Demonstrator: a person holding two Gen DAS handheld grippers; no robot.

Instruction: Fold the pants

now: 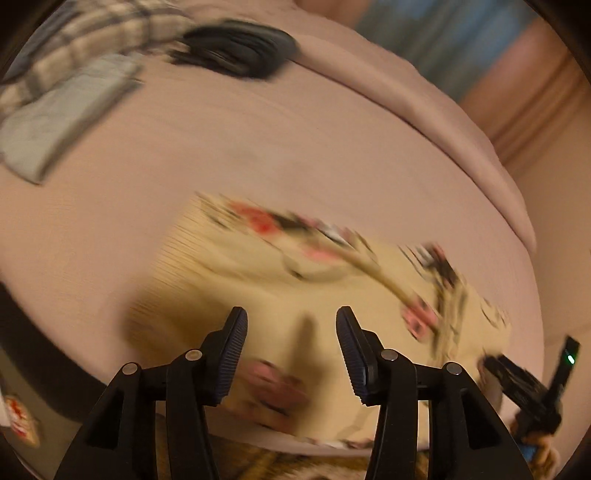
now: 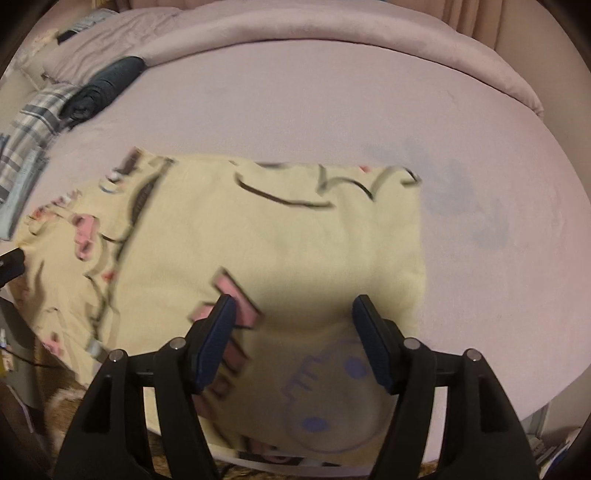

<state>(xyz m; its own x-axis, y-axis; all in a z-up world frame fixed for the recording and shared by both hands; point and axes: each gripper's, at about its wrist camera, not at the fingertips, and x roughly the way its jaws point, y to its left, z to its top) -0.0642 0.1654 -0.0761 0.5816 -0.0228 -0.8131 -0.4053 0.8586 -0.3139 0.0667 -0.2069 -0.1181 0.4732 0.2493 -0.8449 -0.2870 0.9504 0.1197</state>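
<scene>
The pants [image 2: 280, 243] are pale yellow with pink and black cartoon prints. They lie folded flat on the pink bed sheet [image 2: 369, 103], near its front edge. My right gripper [image 2: 293, 306] is open above their near part, holding nothing. In the left wrist view the pants [image 1: 295, 288] are blurred by motion. My left gripper [image 1: 291, 321] is open above them, holding nothing. The right gripper [image 1: 517, 384] shows at the lower right of the left wrist view.
A folded dark garment [image 2: 103, 86] lies at the bed's back left, beside plaid cloth [image 2: 33, 122] and a folded grey-blue piece [image 1: 62, 122]. A rolled pink blanket [image 2: 369, 26] runs along the far edge. A patterned rug [image 1: 258, 461] lies below the bed.
</scene>
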